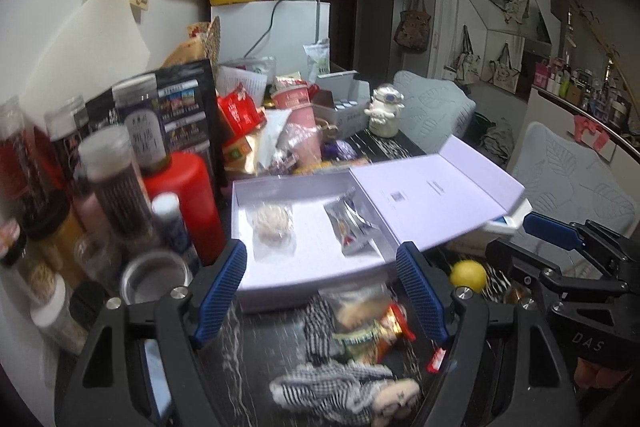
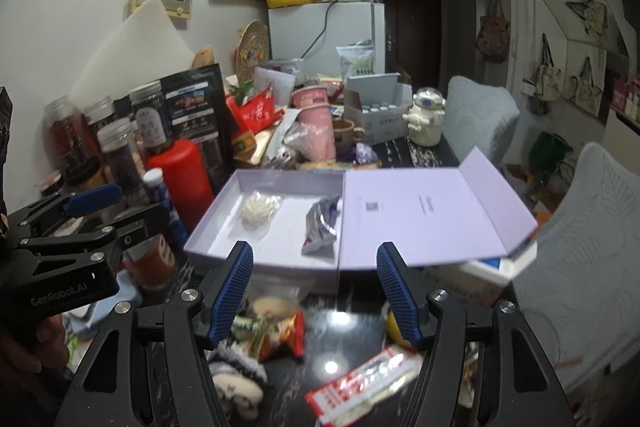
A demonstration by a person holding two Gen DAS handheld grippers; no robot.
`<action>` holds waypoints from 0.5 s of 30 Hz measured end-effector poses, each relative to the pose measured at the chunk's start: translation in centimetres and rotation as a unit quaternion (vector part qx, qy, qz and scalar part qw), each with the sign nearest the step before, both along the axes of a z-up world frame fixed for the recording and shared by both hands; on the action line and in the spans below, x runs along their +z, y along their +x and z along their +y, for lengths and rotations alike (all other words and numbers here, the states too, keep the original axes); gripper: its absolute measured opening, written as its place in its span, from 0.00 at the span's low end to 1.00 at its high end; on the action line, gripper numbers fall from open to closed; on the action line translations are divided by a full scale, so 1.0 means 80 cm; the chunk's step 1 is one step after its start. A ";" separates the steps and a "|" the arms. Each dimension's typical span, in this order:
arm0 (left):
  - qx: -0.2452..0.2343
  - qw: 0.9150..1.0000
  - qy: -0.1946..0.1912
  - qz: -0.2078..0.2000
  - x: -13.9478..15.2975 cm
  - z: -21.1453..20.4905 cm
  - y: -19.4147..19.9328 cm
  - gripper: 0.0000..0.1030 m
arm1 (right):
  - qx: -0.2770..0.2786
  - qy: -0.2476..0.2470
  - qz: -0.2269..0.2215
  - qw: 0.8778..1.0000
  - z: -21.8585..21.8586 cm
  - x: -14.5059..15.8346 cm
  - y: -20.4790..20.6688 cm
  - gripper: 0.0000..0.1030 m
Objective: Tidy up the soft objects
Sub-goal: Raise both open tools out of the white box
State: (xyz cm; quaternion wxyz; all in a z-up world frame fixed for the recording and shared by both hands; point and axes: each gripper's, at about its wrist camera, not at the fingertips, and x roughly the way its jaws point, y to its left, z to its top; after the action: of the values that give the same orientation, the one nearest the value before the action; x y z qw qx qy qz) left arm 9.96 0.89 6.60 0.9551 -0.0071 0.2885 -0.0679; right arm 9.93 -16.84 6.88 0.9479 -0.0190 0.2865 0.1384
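An open lavender box (image 1: 308, 243) (image 2: 292, 227) lies on the dark table with its lid (image 1: 432, 195) folded out to the right. Inside it rest a wrapped white pastry (image 1: 272, 225) (image 2: 259, 211) and a silver snack packet (image 1: 352, 229) (image 2: 322, 227). In front of the box lie loose snack packets (image 1: 366, 323) (image 2: 276, 331), a black-and-white checkered plush toy (image 1: 340, 383) (image 2: 236, 383) and a red-and-white bar wrapper (image 2: 364, 383). My left gripper (image 1: 320, 291) hovers open above the packets and holds nothing. Open and empty too, my right gripper (image 2: 316, 295) hangs over the table just before the box.
Jars and a red bottle (image 1: 184, 203) crowd the left side beside a steel cup (image 1: 154, 275). A yellow ball (image 1: 468, 275) lies right of the left gripper. Clutter and a white figurine (image 1: 386, 111) stand behind the box. Grey chairs (image 2: 580, 251) stand at the right.
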 end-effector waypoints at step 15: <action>-0.008 0.998 -0.007 0.060 -0.069 0.005 -0.051 0.75 | -0.018 0.003 0.073 0.997 -0.007 -0.081 -0.063 0.63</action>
State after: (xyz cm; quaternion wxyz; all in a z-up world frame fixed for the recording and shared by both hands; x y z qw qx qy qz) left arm 5.88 1.27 1.05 0.9352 -0.0156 0.3452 -0.0767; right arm 4.87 -17.36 0.37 0.9267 -0.0007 0.3548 0.1237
